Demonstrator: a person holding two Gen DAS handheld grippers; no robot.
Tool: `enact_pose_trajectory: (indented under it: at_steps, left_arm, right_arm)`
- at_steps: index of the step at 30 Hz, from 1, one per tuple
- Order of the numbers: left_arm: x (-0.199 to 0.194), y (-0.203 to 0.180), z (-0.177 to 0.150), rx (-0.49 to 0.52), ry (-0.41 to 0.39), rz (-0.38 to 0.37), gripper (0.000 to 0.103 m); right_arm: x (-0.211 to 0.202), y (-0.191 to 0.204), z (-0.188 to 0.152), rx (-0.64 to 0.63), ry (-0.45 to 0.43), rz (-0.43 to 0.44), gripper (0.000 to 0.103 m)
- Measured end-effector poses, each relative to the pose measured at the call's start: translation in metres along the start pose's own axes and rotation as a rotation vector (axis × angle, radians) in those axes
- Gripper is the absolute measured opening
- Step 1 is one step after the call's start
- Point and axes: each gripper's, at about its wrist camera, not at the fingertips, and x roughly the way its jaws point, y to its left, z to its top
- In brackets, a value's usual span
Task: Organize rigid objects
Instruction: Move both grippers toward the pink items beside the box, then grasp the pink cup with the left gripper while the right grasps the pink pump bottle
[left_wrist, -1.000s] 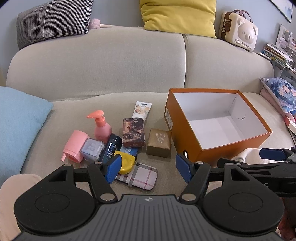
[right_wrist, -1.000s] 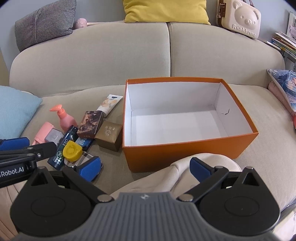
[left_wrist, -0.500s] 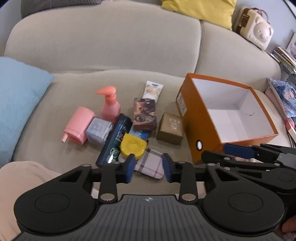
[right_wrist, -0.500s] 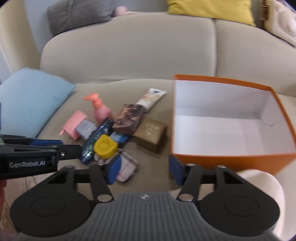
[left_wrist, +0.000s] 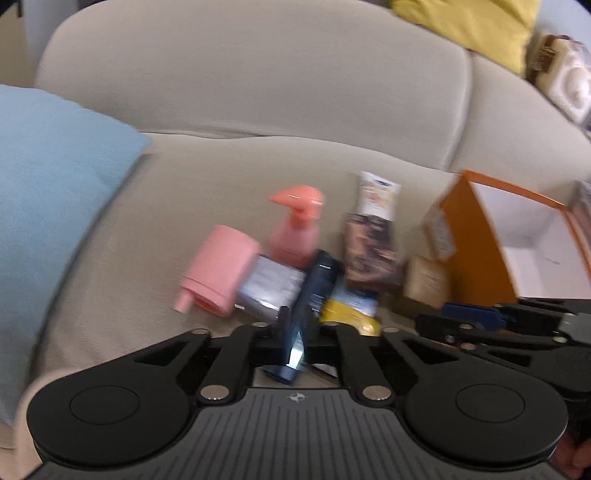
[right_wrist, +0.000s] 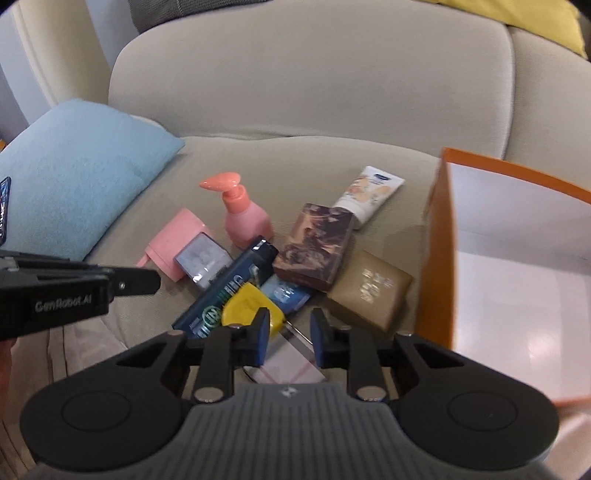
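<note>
A pile of small items lies on the beige sofa seat: a dark blue bottle (right_wrist: 225, 286), a yellow case (right_wrist: 251, 306), a plaid pouch (right_wrist: 291, 363), a pink pump bottle (right_wrist: 242, 214), a pink lying bottle (right_wrist: 173, 242), a brown patterned box (right_wrist: 314, 245), a gold box (right_wrist: 369, 288) and a white tube (right_wrist: 369, 192). My left gripper (left_wrist: 297, 334) is nearly shut around the near end of the dark blue bottle (left_wrist: 312, 295); the view is blurred. My right gripper (right_wrist: 286, 334) is narrowly open over the plaid pouch, beside the yellow case.
An open orange box (right_wrist: 439, 236) with a white inside stands right of the pile. A light blue cushion (right_wrist: 74, 170) lies at the left. The sofa back (right_wrist: 314, 74) rises behind. A yellow pillow (left_wrist: 469, 29) sits on top.
Both grippers moved forward and down toward the pile and narrowed. The left one now has the dark blue bottle between its fingers; the right one came over the plaid pouch.
</note>
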Motion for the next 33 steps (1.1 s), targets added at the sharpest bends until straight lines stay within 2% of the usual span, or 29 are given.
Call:
enact_pose_trajectory:
  at_steps: [3, 5, 7, 9, 10, 18, 23, 26, 28, 33]
  left_arm:
    - [0.009, 0.017, 0.008, -0.001, 0.021, 0.066, 0.024]
    - [0.015, 0.028, 0.012, 0.014, 0.038, 0.092, 0.036]
    - [0.025, 0.035, 0.016, 0.046, 0.058, 0.123, 0.039]
    - [0.033, 0.039, 0.019, 0.090, 0.075, 0.142, 0.047]
    - [0.037, 0.039, 0.020, 0.114, 0.086, 0.141, 0.054]
    - [0.070, 0.041, 0.022, 0.211, 0.168, 0.107, 0.061]
    - [0.084, 0.034, 0.024, 0.284, 0.191, 0.096, 0.065]
    - [0.093, 0.032, 0.024, 0.294, 0.208, 0.098, 0.066]
    - [0.099, 0.032, 0.025, 0.282, 0.216, 0.088, 0.067]
    - [0.107, 0.032, 0.027, 0.242, 0.227, 0.085, 0.068]
  right_arm:
    - [0.013, 0.007, 0.013, -0.024, 0.002, 0.017, 0.028]
    - [0.022, 0.012, 0.023, -0.044, -0.003, 0.034, 0.031]
    - [0.031, 0.018, 0.033, -0.063, -0.010, 0.051, 0.035]
    - [0.043, 0.025, 0.045, -0.097, -0.020, 0.058, 0.035]
    - [0.048, 0.029, 0.050, -0.116, -0.024, 0.061, 0.036]
    - [0.089, 0.050, 0.082, -0.251, -0.005, 0.038, 0.048]
    - [0.103, 0.057, 0.092, -0.285, -0.003, 0.036, 0.048]
    - [0.109, 0.060, 0.095, -0.310, -0.002, 0.039, 0.046]
    - [0.113, 0.062, 0.097, -0.324, 0.001, 0.038, 0.037]
    - [0.111, 0.059, 0.097, -0.324, 0.017, 0.003, 0.027]
